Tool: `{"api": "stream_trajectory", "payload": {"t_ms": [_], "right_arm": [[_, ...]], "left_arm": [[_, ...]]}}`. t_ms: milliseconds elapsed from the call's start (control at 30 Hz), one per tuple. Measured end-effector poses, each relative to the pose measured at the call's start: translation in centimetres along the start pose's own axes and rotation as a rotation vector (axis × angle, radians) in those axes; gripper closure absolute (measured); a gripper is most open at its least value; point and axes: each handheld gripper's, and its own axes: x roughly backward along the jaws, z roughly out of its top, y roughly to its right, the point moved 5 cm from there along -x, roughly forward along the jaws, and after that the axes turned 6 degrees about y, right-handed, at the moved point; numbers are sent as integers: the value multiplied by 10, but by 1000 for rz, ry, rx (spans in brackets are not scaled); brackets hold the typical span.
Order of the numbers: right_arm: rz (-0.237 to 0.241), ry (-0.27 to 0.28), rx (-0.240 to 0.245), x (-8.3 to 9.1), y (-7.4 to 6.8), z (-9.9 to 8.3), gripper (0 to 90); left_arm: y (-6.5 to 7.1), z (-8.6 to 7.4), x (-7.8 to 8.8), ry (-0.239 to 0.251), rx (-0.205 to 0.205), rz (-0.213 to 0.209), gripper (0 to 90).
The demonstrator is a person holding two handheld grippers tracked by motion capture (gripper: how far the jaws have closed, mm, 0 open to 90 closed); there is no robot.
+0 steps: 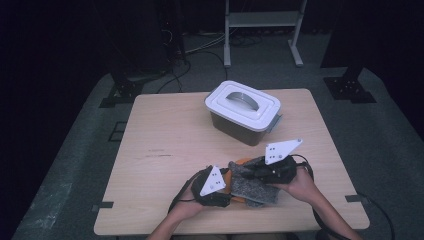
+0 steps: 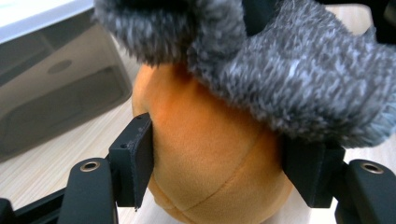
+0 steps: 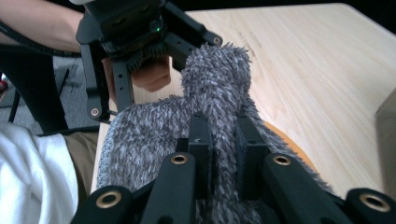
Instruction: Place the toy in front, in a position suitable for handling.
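Here, the fuzzy grey cloth drapes over a soft orange toy (mostly hidden) at the table's near edge. The right gripper pinches the cloth; the left gripper squeezes the toy.

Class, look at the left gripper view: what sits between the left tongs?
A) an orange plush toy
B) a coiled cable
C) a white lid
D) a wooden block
A: the left tongs straddle the orange plush toy, with the grey fuzzy cloth draped over it.
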Motion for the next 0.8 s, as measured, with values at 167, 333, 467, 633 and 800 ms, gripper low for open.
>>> {"api": "stream_trajectory", "payload": {"t_ms": [167,333,467,633,800], "right_arm": [[-4,-19,-13,3,2,-11,794],[-17,-13,-64,15,4,-25,794],[-19,-26,-59,18,5,-25,791],[-19,-8,-18,17,4,-4,792],[4,-15,6,2,3,7,793]], "left_arm": [[-5,-6,2,8,44,-19,315],[-8,-6,-2,7,136,-58,208],[-8,-7,-1,11,132,-43,270],[-3,4,1,42,52,-14,353],[2,5,2,36,-6,0,355]]}}
